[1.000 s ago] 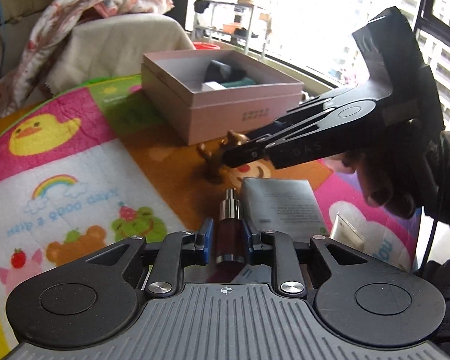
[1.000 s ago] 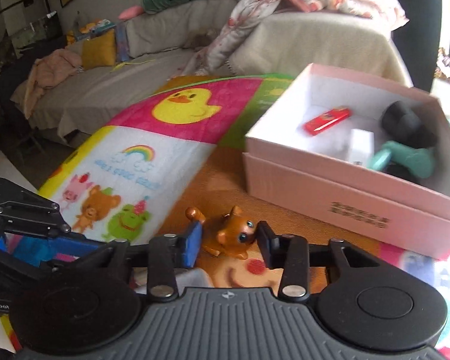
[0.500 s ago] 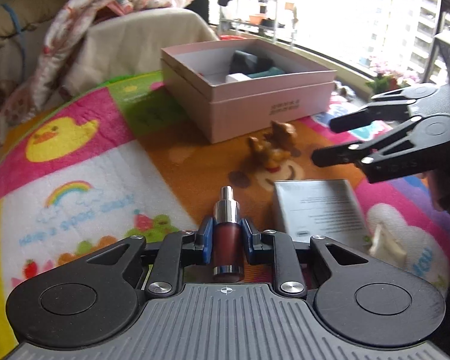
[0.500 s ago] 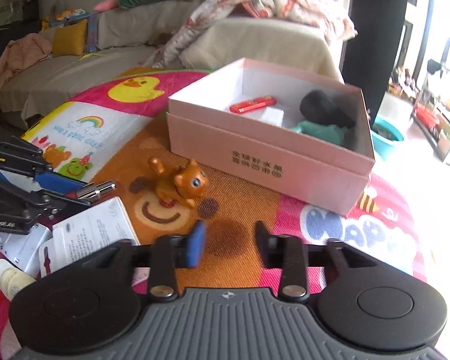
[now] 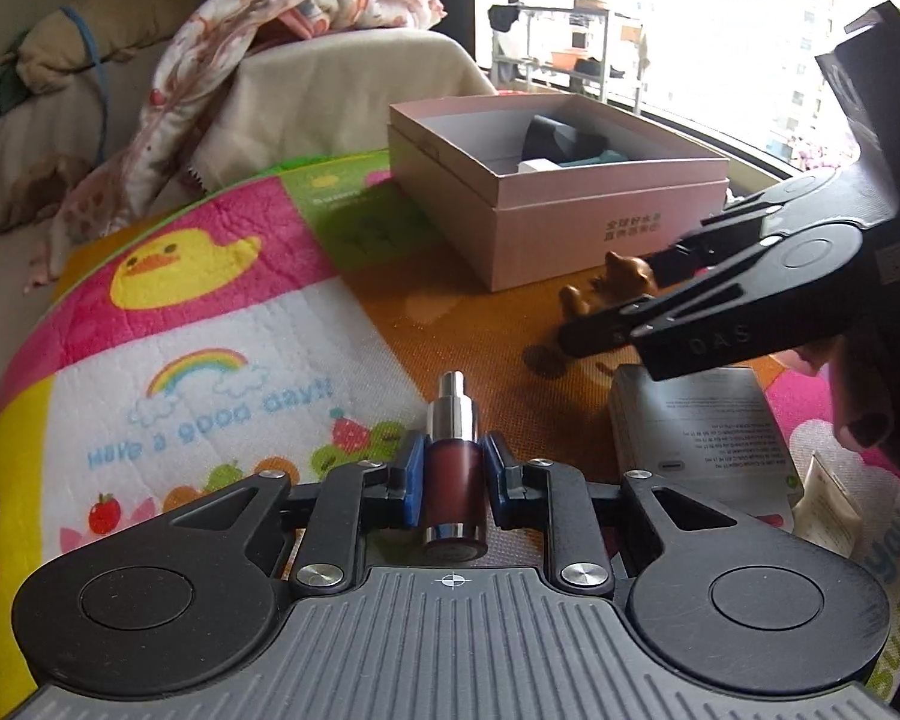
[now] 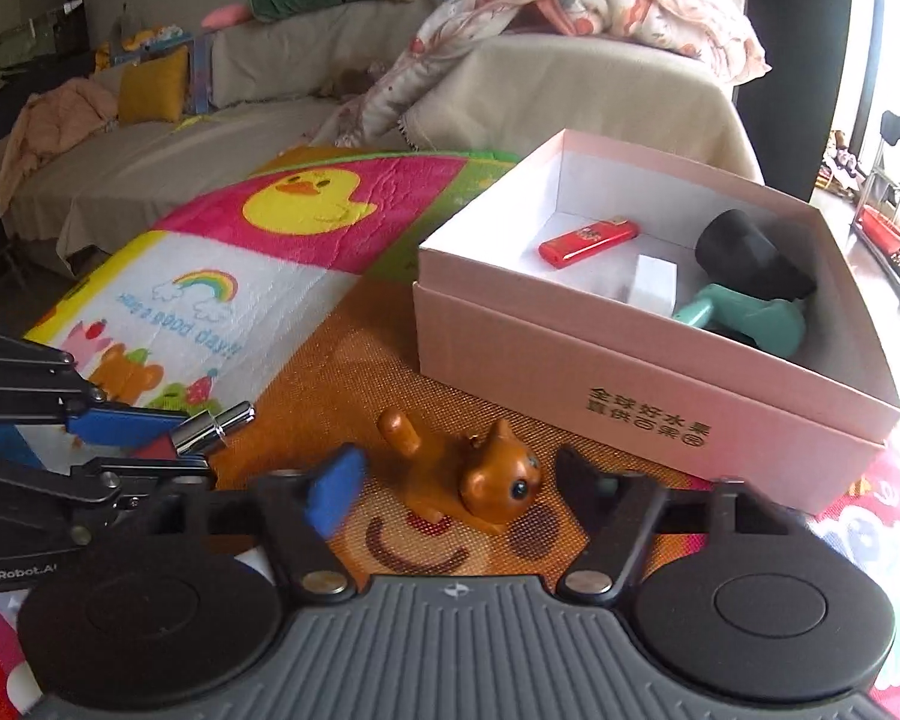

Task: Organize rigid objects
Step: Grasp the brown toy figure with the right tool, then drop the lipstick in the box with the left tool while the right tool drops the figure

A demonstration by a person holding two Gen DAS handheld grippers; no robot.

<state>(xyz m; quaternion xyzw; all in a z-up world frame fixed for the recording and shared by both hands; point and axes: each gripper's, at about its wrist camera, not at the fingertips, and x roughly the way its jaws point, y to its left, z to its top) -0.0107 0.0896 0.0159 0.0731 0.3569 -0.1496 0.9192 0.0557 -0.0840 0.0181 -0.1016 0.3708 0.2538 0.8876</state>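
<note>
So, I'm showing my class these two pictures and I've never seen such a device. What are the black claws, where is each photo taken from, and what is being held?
Each claw is a hand-held two-finger gripper; a person holds one in each hand, and a camera on each looks along its fingers.

The left-wrist picture shows the left gripper shut on a dark red spray bottle.

The right-wrist picture shows the right gripper open, its fingers either side of a brown toy figurine on the colourful mat, not gripping it.

Behind stands an open pink box holding a red lighter and other items.
</note>
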